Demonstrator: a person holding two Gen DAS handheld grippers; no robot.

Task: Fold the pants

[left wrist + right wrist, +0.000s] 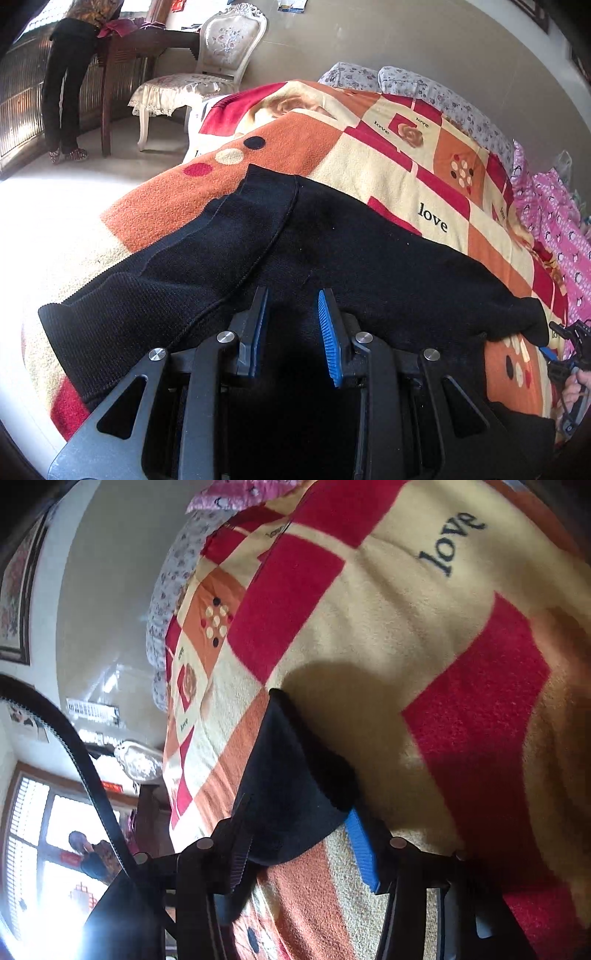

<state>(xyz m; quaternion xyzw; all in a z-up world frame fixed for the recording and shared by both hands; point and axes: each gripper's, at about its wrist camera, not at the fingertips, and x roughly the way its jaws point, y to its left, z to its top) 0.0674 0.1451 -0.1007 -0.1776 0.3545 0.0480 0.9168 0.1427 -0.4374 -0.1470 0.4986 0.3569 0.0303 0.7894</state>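
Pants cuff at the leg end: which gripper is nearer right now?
Right. The right gripper has the cuff between its open fingers. The left gripper hovers open over the middle of the pants, well away from that cuff, on the blanket.

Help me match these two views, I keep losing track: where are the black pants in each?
Left wrist: the pants spread across the picture's middle, lying on the blanket, just beyond the left tongs.
Right wrist: only one end of the pants shows, low centre, between the open right tongs.
Shared landmark: the word "love" printed on the blanket.
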